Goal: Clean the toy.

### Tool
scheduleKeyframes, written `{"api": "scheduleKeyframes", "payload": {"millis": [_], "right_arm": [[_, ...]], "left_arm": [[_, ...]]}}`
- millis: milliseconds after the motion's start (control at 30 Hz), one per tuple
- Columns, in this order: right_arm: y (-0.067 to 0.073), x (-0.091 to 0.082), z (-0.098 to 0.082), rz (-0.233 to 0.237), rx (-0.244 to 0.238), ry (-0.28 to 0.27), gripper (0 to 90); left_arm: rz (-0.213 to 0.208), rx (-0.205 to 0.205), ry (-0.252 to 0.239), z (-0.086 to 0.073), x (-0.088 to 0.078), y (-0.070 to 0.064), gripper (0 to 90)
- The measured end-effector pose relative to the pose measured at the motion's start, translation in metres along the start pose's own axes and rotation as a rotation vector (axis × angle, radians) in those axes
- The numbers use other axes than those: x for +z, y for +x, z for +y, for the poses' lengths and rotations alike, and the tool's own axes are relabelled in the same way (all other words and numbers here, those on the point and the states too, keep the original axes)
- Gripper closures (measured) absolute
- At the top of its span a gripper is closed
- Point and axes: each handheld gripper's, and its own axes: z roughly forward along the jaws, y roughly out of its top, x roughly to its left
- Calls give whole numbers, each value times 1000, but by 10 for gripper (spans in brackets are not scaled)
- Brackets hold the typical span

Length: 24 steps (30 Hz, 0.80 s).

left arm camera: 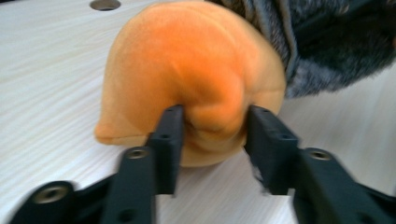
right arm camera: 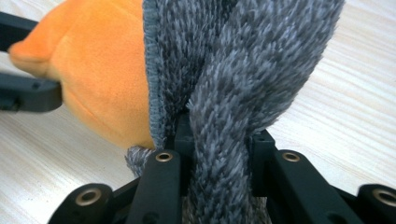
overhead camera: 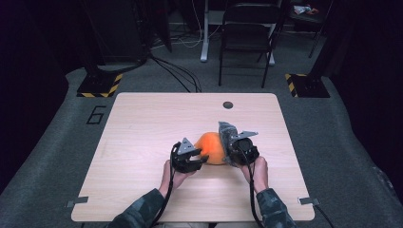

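Observation:
An orange plush cushion (overhead camera: pixel 211 147) lies at the middle of the wooden table (overhead camera: pixel 142 123). A grey furry cover (overhead camera: pixel 227 130) wraps its right side. My left gripper (overhead camera: pixel 202 159) comes at the cushion (left arm camera: pixel 187 60) from the left. A bulging fold of orange plush sits between its jaws (left arm camera: pixel 212 135), and both pads touch it. My right gripper (overhead camera: pixel 233 152) is on the right side, shut on a thick fold of the grey cover (right arm camera: pixel 233 70). That fold runs up between its jaws (right arm camera: pixel 217 135). In the right gripper view the orange plush (right arm camera: pixel 93 70) shows left of the cover.
A round grommet hole (overhead camera: pixel 228 104) sits near the table's far edge. Past the table stand a dark folding chair (overhead camera: pixel 247 28), floor cables and two black stands with yellow-striped bases (overhead camera: pixel 100 85). Bare tabletop lies to the left and at the back.

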Motion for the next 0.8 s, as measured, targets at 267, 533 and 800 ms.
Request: {"api": "scheduleKeyframes", "payload": {"millis": [267,533,800], "right_arm": [[-6,2,-3,6,16,-13,719],[-8,-19,6,37,64,-74,717],[30,-38,22,105,-36,-127,710]], "left_arm": [[30,33,-30,-3,11,-5,657],[-15,-64,-59,7,1,-2,790],[-44,-100,-66,12,-5,-9,785]]}}
